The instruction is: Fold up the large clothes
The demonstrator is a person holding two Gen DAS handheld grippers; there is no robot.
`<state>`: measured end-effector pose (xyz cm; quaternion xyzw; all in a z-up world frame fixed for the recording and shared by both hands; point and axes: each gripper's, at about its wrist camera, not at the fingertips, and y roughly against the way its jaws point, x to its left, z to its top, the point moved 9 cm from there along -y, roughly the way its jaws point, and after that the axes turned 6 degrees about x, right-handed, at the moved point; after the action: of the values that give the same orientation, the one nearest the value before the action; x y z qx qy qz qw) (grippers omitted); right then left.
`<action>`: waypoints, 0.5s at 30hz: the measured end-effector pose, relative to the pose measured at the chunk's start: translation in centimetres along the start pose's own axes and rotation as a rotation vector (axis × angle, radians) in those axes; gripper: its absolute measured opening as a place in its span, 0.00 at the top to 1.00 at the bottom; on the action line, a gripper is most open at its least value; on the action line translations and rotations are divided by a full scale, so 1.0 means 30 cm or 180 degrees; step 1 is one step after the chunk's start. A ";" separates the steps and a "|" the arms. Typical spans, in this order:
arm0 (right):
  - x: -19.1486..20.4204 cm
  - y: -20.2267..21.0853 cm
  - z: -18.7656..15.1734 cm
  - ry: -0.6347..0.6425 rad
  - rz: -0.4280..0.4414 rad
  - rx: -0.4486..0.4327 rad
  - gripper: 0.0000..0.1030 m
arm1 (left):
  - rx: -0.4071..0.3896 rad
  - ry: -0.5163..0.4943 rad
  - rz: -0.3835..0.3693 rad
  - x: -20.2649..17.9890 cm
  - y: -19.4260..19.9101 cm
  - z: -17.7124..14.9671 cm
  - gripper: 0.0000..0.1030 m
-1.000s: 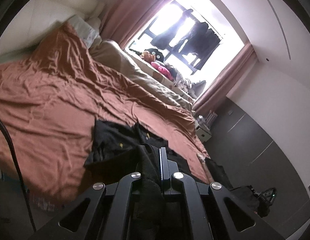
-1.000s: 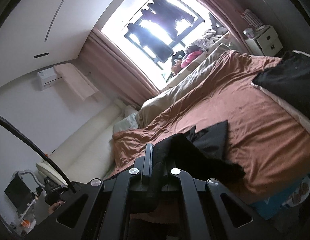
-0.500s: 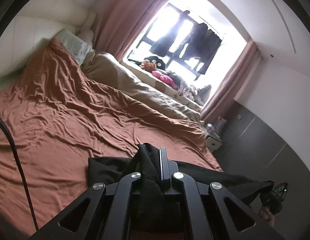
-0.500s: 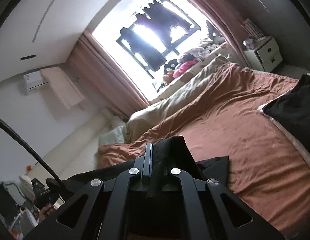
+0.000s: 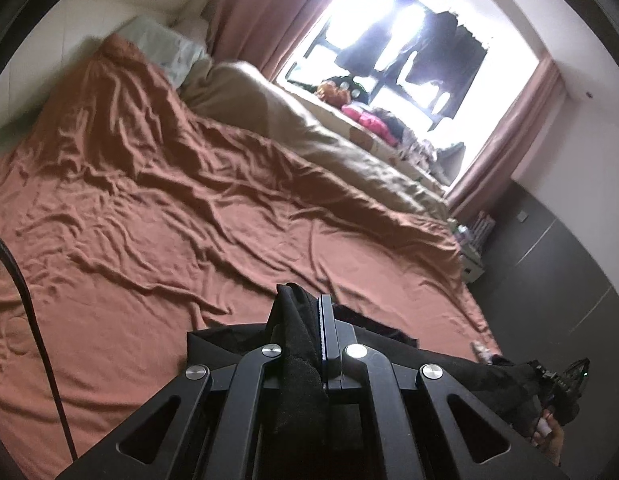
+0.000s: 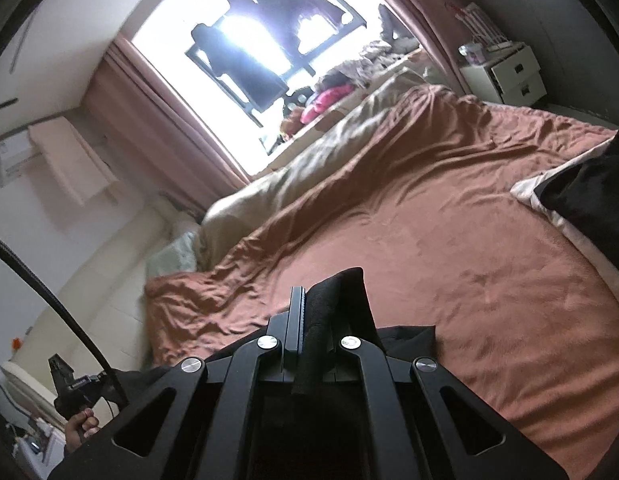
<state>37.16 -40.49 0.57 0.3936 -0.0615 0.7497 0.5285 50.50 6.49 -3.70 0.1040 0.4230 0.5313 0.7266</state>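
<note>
A black garment (image 5: 389, 340) is held up by both grippers over the near edge of a bed with a rust-brown sheet (image 5: 149, 208). My left gripper (image 5: 309, 312) is shut on a bunched edge of the garment. My right gripper (image 6: 313, 304) is shut on another bunched edge of it (image 6: 341, 292). The cloth stretches between the two, and most of it hangs below the views. The other gripper shows at the far right of the left wrist view (image 5: 565, 384) and at the lower left of the right wrist view (image 6: 73, 384).
A beige duvet (image 5: 309, 120) lies along the window side of the bed, with pillows (image 5: 161, 48) at the head. A dark folded pile (image 6: 589, 192) sits on the bed's right edge. A white nightstand (image 6: 505, 72) stands by the dark wardrobe wall.
Both grippers have lifted the black garment off the sheet and drawn it out wide between them. It lay crumpled on the bed a second ago.
</note>
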 end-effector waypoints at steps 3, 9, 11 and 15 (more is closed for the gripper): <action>-0.011 -0.089 0.004 -0.0027 -0.0155 0.0119 1.00 | 0.0123 0.0067 0.0083 0.063 -0.109 -0.007 0.96; 0.009 -0.220 -0.011 0.0038 -0.0476 0.0342 0.99 | 0.0474 0.0125 0.0309 0.174 -0.325 -0.074 0.95; 0.021 -0.254 -0.017 0.0039 -0.0549 0.0451 0.96 | 0.0625 0.0157 0.0319 0.194 -0.377 -0.102 0.86; 0.059 -0.266 0.000 0.0124 -0.0673 0.0443 0.00 | 0.0633 0.0101 0.0352 0.204 -0.399 -0.113 0.20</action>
<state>43.63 -35.71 -0.83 0.4189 0.0428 0.6998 0.5770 56.70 5.79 -16.07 0.1904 0.4787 0.5276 0.6755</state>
